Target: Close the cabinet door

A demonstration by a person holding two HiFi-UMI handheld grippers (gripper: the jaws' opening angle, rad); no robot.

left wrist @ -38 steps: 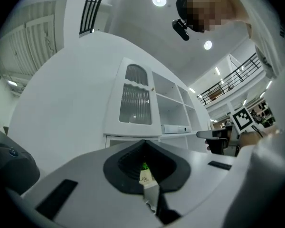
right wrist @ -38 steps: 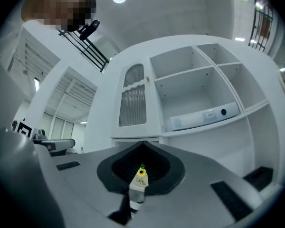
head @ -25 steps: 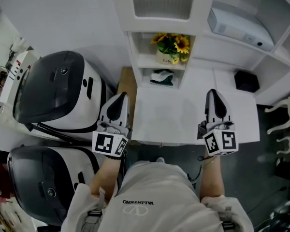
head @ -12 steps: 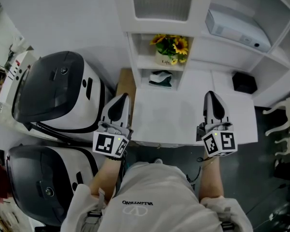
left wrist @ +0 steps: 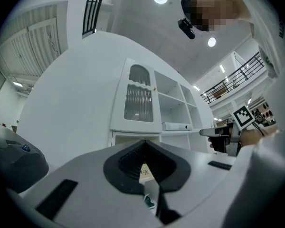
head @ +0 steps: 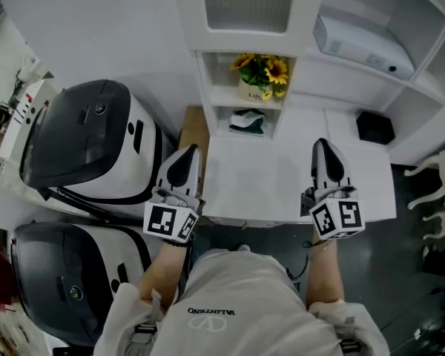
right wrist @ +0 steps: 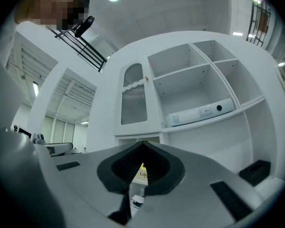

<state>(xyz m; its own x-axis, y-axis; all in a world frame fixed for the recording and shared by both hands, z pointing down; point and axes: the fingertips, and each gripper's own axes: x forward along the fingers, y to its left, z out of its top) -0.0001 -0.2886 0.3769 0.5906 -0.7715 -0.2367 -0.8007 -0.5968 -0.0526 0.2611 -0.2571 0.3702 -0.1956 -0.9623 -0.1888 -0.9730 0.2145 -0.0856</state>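
The white cabinet (head: 208, 80) stands ahead of me. Its upper door with a ribbed glass pane (head: 248, 2) (left wrist: 138, 99) (right wrist: 133, 101) looks flush with the cabinet front. Below the door an open compartment holds a pot of sunflowers (head: 263, 71), with a green and white object (head: 247, 121) on the level under it. My left gripper (head: 189, 148) (left wrist: 143, 144) hangs shut and empty at the left edge of a flat white surface (head: 282, 176), short of the cabinet. My right gripper (head: 325, 143) (right wrist: 142, 146) is over that surface's right part, jaws together, holding nothing.
Open shelves to the right carry a white device (head: 367, 43) and a black box (head: 376, 126). Two large black and white machines (head: 89, 139) (head: 67, 280) stand close at the left. A white chair (head: 437, 191) is at the far right.
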